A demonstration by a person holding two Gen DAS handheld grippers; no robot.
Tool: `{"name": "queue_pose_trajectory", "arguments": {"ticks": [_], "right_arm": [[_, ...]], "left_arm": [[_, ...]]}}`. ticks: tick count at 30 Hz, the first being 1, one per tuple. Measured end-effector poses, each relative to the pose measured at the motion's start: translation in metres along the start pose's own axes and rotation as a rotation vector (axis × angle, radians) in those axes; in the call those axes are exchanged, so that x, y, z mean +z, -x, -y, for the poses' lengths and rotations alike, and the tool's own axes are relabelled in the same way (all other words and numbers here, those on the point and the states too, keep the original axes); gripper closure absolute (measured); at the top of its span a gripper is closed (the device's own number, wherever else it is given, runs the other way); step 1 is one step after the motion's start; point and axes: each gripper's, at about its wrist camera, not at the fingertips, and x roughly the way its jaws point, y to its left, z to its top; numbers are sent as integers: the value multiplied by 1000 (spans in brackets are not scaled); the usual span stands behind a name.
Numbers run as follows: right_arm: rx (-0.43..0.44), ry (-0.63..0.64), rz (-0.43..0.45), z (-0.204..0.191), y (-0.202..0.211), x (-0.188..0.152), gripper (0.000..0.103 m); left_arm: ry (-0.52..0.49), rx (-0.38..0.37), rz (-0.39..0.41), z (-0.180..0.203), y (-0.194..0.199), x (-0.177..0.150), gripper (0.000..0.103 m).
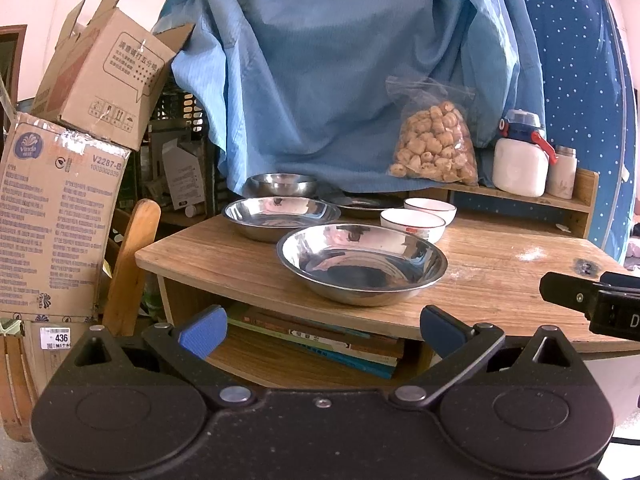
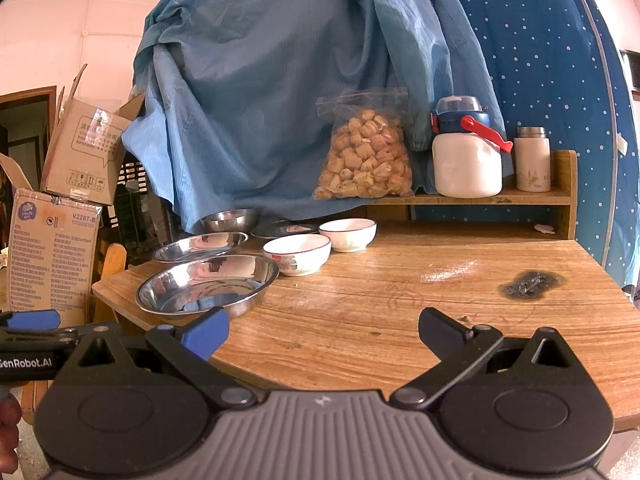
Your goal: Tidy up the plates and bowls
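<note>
Steel dishes grouped at left end of wooden surface; two white bowls set just right of nearest steel dish. Left tongs and right tongs held spread wide, gripping nothing, short of nearest steel dish.

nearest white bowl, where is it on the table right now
In the right wrist view the nearest white bowl stands left of centre on the table, right of the big steel plate and before the second white bowl.

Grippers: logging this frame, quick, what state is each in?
Left gripper: open, holding nothing.
Right gripper: open, holding nothing.
</note>
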Motion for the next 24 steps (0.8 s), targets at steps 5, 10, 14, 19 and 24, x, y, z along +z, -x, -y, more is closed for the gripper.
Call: {"name": "queue_pose_trajectory", "arguments": {"ticks": [5,10,14,19,24], "right_arm": [[0,0,1,0,0,0,0],[0,1,0,0,-1,0,0],[0,1,0,-1,-1,-1,0],[2,3,-1,-1,0,0,0],[2,6,-2,-2,1,1,0]], "left_arm": [[-1,-1,-3,0,0,0,1],[-1,-1,-3,-1,0,1,1],[-2,-1,-5,0,0,0,1],[-7,-3,-10,1,0,0,1],[-6,-4,-10,1,0,-1,1]]}}
